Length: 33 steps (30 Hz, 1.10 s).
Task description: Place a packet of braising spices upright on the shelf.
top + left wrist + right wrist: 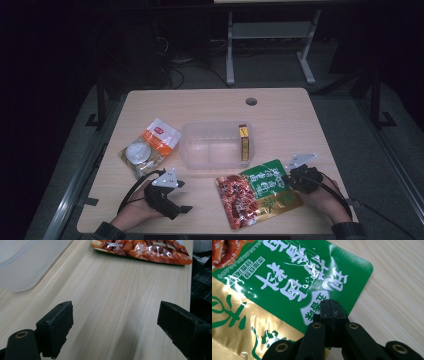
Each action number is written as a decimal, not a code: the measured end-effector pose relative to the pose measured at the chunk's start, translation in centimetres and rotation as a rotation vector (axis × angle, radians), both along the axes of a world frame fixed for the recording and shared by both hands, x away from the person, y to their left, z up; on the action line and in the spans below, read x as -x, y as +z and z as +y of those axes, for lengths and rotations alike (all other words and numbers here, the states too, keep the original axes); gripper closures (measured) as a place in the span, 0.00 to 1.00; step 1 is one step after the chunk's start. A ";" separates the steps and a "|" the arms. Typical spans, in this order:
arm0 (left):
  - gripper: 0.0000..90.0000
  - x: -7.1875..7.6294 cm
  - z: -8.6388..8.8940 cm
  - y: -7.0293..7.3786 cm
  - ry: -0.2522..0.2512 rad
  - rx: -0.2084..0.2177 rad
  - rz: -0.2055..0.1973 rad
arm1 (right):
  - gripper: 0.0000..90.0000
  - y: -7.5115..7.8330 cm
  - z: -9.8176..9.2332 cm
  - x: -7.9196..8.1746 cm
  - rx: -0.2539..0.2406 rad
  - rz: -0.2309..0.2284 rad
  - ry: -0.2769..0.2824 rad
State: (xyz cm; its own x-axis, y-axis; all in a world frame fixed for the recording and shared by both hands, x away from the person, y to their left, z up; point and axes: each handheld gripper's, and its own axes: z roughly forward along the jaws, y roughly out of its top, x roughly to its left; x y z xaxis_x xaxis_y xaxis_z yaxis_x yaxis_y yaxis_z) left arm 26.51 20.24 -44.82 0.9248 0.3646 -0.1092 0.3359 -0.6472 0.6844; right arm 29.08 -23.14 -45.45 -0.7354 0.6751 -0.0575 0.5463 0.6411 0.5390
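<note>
My right gripper's (330, 306) two black fingers (325, 312) are pressed flat together, pinching the edge of the glossy green, gold and red foil snack pouch (287, 277) near its rounded green corner. In the right gripper view the closed tips sit right over the white label printed on the green panel, and the pale wooden table (397, 290) shows past the pouch's edge. From the high view, that pouch (257, 192) lies flat on the near right part of the table, just in front of the clear rectangular plastic tub (216, 145), with my right gripper (292, 176) at its right edge.

My left gripper (115, 325) has its jaws spread wide with bare tabletop between them, and it grips nothing. In the high view it (177, 202) rests near the front left of the table, well apart from the pouch. Its own view shows the red end of the pouch (142, 250) farther off and a corner of the tub (22, 265) at the left.

Inside the tub a slim yellow and brown box (243, 142) lies along the right wall. To the tub's left lies an orange and white clear-fronted packet (149, 147).
</note>
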 end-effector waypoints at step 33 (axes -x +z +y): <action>0.17 0.0 0.0 0.7 0.015 0.026 -0.020 | 0.71 0.9 4.9 2.3 -0.098 0.008 0.130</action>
